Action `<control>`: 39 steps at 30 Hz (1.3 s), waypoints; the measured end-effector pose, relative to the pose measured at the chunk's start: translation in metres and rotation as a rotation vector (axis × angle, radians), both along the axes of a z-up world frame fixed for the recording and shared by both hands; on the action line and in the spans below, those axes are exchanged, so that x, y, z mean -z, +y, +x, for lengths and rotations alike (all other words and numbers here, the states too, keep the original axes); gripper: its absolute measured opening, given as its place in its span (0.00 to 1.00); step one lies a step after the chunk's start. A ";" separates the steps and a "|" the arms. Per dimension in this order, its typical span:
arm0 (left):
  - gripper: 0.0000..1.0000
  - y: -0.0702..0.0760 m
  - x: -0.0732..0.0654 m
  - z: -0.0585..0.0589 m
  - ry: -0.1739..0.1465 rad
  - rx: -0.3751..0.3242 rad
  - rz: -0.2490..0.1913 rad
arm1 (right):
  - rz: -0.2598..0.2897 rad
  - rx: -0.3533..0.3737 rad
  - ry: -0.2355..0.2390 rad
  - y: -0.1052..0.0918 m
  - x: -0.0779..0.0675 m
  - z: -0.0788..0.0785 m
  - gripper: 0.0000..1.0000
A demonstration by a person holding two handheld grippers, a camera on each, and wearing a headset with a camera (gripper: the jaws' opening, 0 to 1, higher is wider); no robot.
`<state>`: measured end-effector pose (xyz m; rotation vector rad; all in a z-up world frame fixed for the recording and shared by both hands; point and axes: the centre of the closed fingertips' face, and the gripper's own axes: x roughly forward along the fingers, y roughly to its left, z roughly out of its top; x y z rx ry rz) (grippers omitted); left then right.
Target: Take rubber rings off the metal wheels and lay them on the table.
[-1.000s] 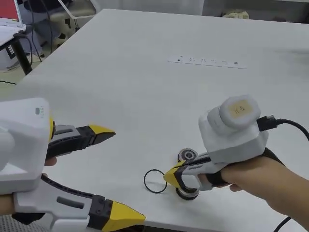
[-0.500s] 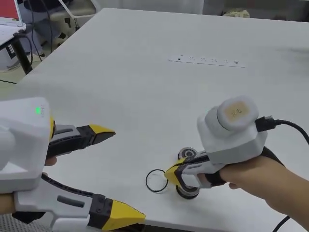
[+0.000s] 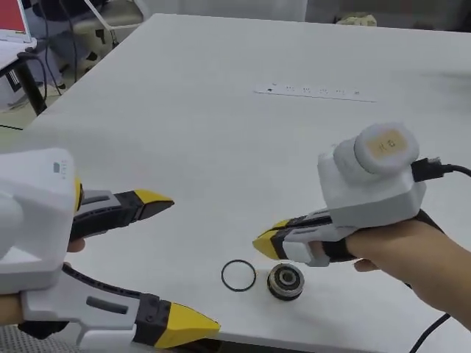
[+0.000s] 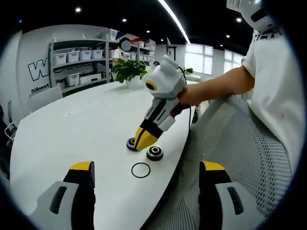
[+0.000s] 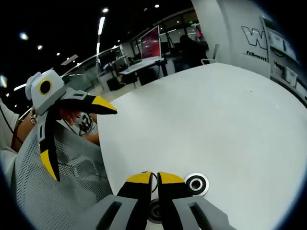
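A thin black rubber ring [image 3: 238, 276] lies flat on the white table [image 3: 221, 118] near its front edge. Just right of it sits a metal wheel [image 3: 285, 281]. The left gripper view shows the ring [image 4: 140, 169] and two wheels, one near [image 4: 155, 153] and one farther [image 4: 131, 143]. My right gripper [image 3: 266, 244] hovers shut above the wheels with nothing seen between its jaws; its tips [image 5: 151, 178] are pressed together over a wheel [image 5: 196, 184]. My left gripper [image 3: 173, 261] stands wide open to the left of the ring, holding nothing [image 4: 147, 165].
A long white strip [image 3: 313, 92] with small marks lies at the table's far middle. The table's front edge runs close below the ring and wheel. A mesh chair [image 4: 230, 143] is beside the table. A desk with a laptop [image 3: 11, 18] stands far left.
My right gripper has lifted and drawn right, off the near wheel, which now shows in full. The ring lies where it was. The left gripper has held still.
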<state>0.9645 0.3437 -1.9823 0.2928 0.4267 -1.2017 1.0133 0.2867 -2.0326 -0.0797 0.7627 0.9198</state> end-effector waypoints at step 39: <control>0.93 -0.037 -0.043 -0.003 -0.114 0.194 0.041 | -0.173 -0.214 -0.072 -0.053 0.026 -0.030 0.24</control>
